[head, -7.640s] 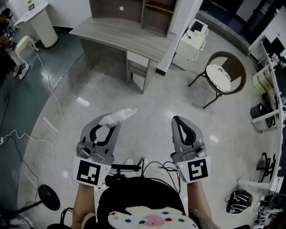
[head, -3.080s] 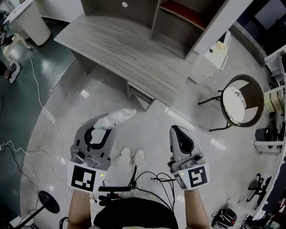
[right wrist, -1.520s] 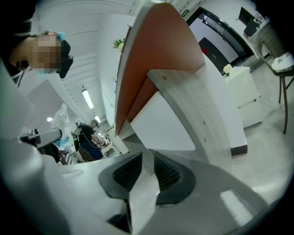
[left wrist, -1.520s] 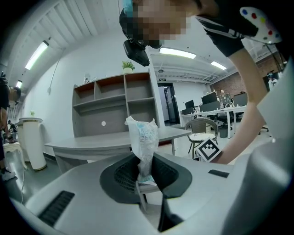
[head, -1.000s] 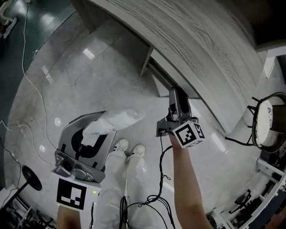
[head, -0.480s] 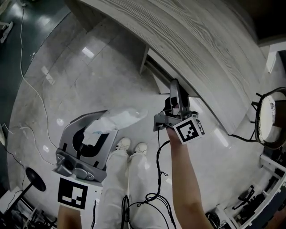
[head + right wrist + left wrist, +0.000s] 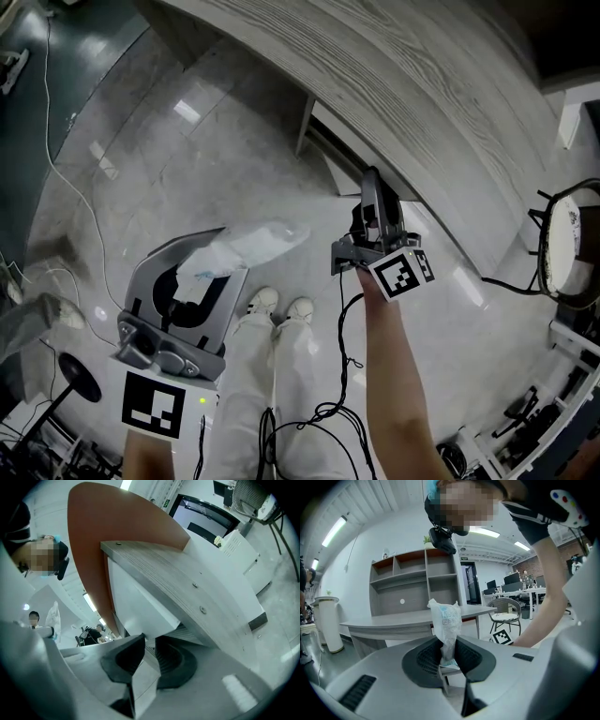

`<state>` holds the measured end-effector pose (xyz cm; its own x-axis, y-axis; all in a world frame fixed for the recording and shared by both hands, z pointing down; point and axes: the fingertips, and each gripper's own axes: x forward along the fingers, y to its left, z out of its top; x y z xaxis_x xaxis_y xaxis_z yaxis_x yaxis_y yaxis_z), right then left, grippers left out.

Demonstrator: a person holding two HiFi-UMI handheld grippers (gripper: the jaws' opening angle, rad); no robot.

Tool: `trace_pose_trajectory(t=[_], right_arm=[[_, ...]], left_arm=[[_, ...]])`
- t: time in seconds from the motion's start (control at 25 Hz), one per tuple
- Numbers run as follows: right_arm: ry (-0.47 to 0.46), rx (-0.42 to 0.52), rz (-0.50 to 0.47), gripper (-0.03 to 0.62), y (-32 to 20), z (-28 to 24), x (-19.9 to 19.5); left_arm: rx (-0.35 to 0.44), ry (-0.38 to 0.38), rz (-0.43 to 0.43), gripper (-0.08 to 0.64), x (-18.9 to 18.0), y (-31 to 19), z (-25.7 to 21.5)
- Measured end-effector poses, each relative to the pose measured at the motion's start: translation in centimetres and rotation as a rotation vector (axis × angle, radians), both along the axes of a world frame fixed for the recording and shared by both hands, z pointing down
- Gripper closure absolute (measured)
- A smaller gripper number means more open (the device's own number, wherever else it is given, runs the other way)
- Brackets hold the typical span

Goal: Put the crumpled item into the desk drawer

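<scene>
right gripper (image 7: 149,639) just closed on the desk drawer (image 7: 339,161); left gripper's (image 7: 447,648) jaws pinch the crumpled bag (image 7: 446,619).

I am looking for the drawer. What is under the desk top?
A white drawer sits under the desk top. The right gripper, whose jaws have just been closing, holds its front edge. The drawer is closed, so its inside cannot be seen.

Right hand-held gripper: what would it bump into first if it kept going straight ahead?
The white drawer front under the desk top. The right hand-held gripper is right at it: its jaws have just been closing, and the drawer's edge looks caught between them.
</scene>
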<state>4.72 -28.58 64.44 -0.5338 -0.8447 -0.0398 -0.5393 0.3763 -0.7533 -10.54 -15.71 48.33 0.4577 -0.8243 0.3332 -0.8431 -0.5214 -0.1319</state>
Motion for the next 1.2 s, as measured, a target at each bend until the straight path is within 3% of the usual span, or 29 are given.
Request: trace_pose_trajectory(t=[0.72, 0.84, 1.0, 1.2], right_arm=[[0.119, -0.002, -0.075, 0.583, 1.2, 0.5, -0.1], [0.083, -0.027, -0.079, 0.543, 1.4, 1.0, -0.4], [0.009, -0.068, -0.057, 0.432, 0.9, 1.7, -0.2], [-0.039, -0.015, -0.059, 0.423, -0.3, 0.2, -0.8]], left_arm=[[0.023, 0.0, 0.004, 0.497, 0.1, -0.2, -0.8], [0.029, 0.0, -0.001, 0.497, 0.1, -0.4, -1.1], [0.026, -0.005, -0.004, 0.497, 0.0, -0.4, -1.1], [0.021, -0.007, 0.0, 0.497, 0.1, -0.3, -0.8]])
